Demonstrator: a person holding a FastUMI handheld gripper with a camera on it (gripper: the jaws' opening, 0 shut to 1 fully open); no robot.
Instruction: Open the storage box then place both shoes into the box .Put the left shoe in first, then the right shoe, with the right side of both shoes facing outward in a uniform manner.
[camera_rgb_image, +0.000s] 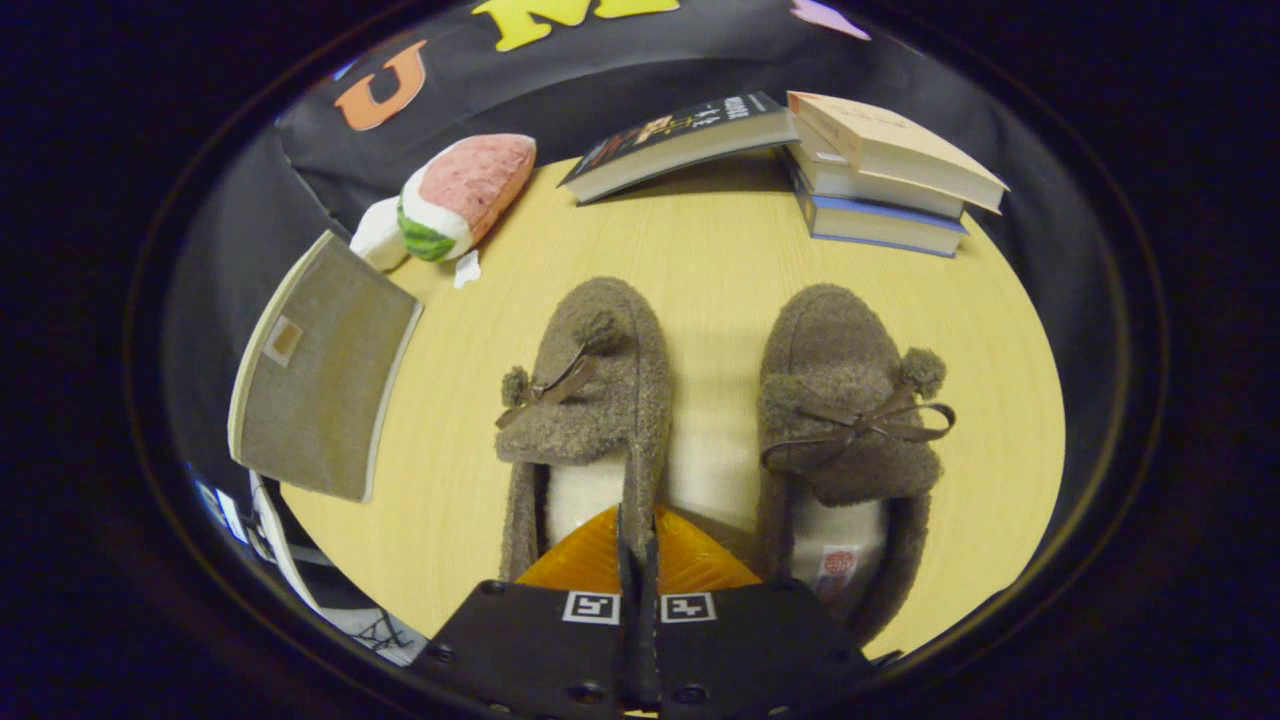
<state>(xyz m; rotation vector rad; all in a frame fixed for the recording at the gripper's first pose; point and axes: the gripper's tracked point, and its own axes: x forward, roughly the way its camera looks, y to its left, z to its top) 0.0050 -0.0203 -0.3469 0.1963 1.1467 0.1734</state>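
Gripper view: gripper (637, 545) fingers pressed together, pinching the inner side wall of the left slipper (585, 420) near its heel. Right slipper (848, 440) lies just beside it, toes pointing away, on the wooden table (700, 250). Fabric storage box (320, 370) well off the left slipper's outer side. Beyond its toe: watermelon plush (462, 195), 4 books (870, 170).
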